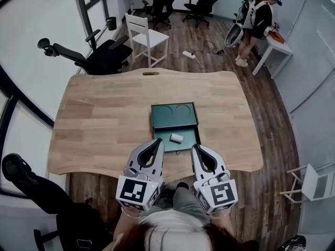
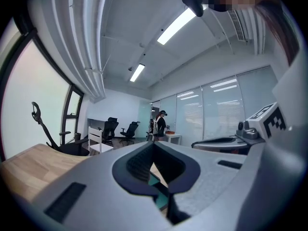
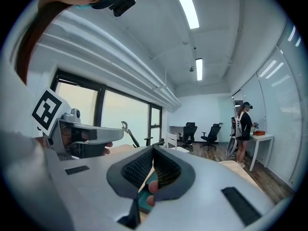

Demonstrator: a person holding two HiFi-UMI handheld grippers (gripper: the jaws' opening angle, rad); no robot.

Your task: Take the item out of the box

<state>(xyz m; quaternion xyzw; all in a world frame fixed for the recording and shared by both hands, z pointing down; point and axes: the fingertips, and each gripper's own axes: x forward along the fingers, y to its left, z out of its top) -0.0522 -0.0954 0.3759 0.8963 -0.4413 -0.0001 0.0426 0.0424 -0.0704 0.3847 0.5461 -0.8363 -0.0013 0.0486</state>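
Small white cylinder-shaped item (image 1: 176, 137) lies on its side in the pulled-out drawer of the dark green box (image 1: 174, 117) on the light wooden table (image 1: 104, 119), its long axis running roughly across the drawer. It sits just ahead of me and between my two tips, about equally near my left gripper (image 1: 157, 140) and my right gripper (image 1: 195, 147). Both point level at the drawer with jaws closed together on nothing, so whichever I use must open first.
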